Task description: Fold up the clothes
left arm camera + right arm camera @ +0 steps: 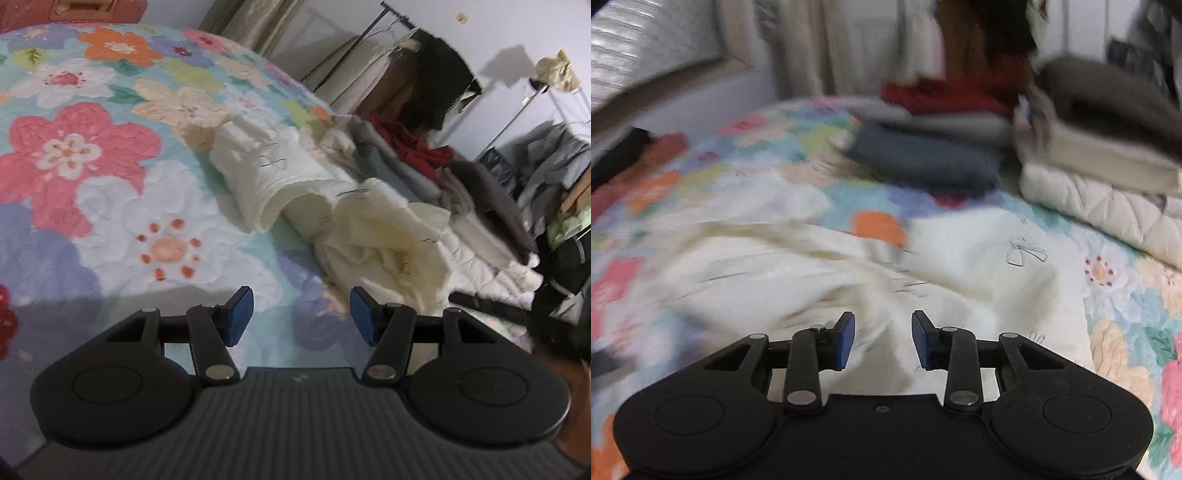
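Observation:
A cream garment (295, 181) with small black bow prints lies crumpled in a long heap on the flowered quilt (74, 155). My left gripper (301, 317) hovers just in front of the heap's near end, jaws apart, nothing between the blue pads (240, 317). In the right wrist view the same cream garment (960, 266) spreads across the quilt (1126, 295), blurred on its left side. My right gripper (882, 339) hangs over the cloth with its jaws apart. No cloth shows pinched between its pads (846, 339).
Folded clothes are stacked at the far side of the bed: a dark grey piece (923, 158), a red one (945, 96), brown and beige pieces (1100, 129) on a cream quilted blanket (1089, 206). A clothes rack (406, 55) stands beyond the bed.

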`<state>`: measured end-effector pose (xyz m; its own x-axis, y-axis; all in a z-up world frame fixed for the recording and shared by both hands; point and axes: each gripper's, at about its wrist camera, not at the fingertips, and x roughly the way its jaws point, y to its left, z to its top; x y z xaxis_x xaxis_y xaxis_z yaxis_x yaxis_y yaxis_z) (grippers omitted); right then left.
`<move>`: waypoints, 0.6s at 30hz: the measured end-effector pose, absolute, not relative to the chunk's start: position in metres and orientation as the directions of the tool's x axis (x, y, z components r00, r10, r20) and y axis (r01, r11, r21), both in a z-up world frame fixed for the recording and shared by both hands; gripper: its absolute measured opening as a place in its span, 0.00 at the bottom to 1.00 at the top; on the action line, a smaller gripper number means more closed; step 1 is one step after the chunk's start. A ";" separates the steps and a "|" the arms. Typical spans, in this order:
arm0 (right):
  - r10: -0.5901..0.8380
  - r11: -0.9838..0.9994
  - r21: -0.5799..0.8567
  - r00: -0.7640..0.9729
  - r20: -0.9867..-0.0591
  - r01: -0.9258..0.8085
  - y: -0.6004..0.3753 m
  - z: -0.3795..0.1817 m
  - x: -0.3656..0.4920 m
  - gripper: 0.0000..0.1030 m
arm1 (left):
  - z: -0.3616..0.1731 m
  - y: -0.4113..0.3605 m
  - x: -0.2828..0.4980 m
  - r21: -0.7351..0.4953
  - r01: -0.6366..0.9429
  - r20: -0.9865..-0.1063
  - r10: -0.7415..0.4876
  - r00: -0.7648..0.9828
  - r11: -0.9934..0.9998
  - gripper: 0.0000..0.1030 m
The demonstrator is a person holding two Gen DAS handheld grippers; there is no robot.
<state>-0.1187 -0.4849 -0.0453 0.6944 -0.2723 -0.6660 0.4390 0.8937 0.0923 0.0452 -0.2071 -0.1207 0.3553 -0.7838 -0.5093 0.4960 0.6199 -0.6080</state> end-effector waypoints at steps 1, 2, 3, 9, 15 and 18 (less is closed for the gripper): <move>-0.221 0.922 0.105 0.728 -0.649 0.373 -0.469 -0.044 -0.127 0.41 | -0.122 -0.210 0.045 -0.624 0.490 -0.507 -0.793 0.338 0.608 0.55; -0.191 0.951 0.064 0.741 -0.644 0.301 -0.451 -0.046 -0.130 0.45 | -0.123 -0.212 0.044 -0.635 0.487 -0.506 -0.799 0.325 0.600 0.55; -0.171 0.974 0.004 0.746 -0.644 0.227 -0.432 -0.050 -0.131 0.51 | -0.123 -0.214 0.042 -0.639 0.488 -0.504 -0.803 0.318 0.595 0.55; -0.290 0.918 -0.397 0.699 -0.654 0.009 -0.384 -0.086 -0.097 0.60 | -0.121 -0.214 0.036 -0.631 0.485 -0.518 -0.794 0.318 0.605 0.55; -0.116 0.987 0.007 0.731 -0.673 0.162 -0.433 -0.066 -0.094 0.21 | -0.121 -0.201 0.039 -0.652 0.446 -0.515 -0.790 0.332 0.613 0.55; -0.041 0.975 0.132 0.729 -0.683 0.178 -0.447 -0.063 -0.099 0.07 | -0.122 -0.202 0.036 -0.657 0.431 -0.519 -0.786 0.337 0.618 0.55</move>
